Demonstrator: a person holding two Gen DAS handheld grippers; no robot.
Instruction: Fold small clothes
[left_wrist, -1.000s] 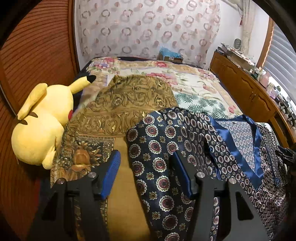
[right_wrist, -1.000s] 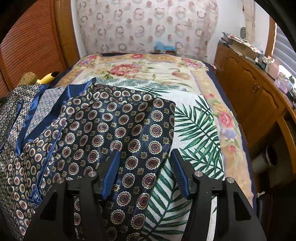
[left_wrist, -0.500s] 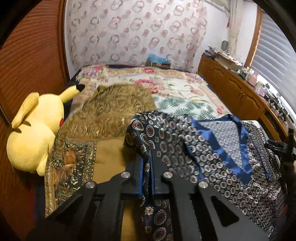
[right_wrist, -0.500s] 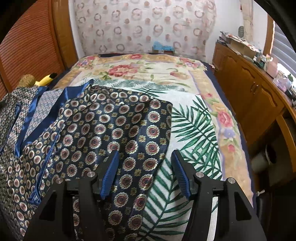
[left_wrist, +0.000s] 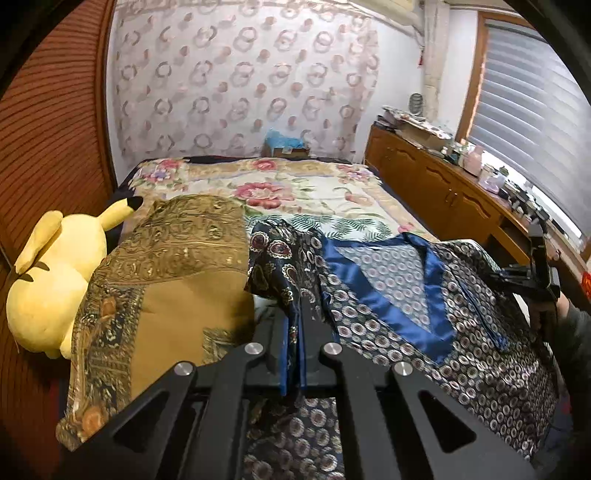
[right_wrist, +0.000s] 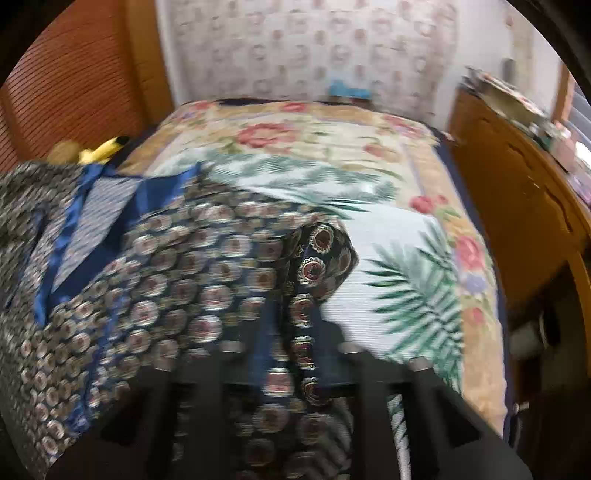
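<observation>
A navy top (left_wrist: 388, 280) with a medallion print and a blue satin V-neck lies spread on the bed. My left gripper (left_wrist: 295, 325) is shut on its left edge, and the cloth there is lifted and bunched into a fold. In the blurred right wrist view, the same top (right_wrist: 166, 288) fills the left half. My right gripper (right_wrist: 291, 332) has its jaws closing on the top's right edge, and the fabric is pinched into a raised ridge between them. At the far right of the left wrist view the right gripper (left_wrist: 532, 277) shows again, held by a sleeved hand (left_wrist: 569, 332).
A gold patterned cloth (left_wrist: 173, 277) lies left of the top, beside a yellow plush toy (left_wrist: 55, 280). The floral bedspread (left_wrist: 295, 188) stretches back to the wall. A wooden cabinet (left_wrist: 443, 199) with clutter on top runs along the bed's right side.
Both grippers were open over the top and are now shut on it. The left closed first, then rose and pulled its edge up. The right closed in the last half second.
</observation>
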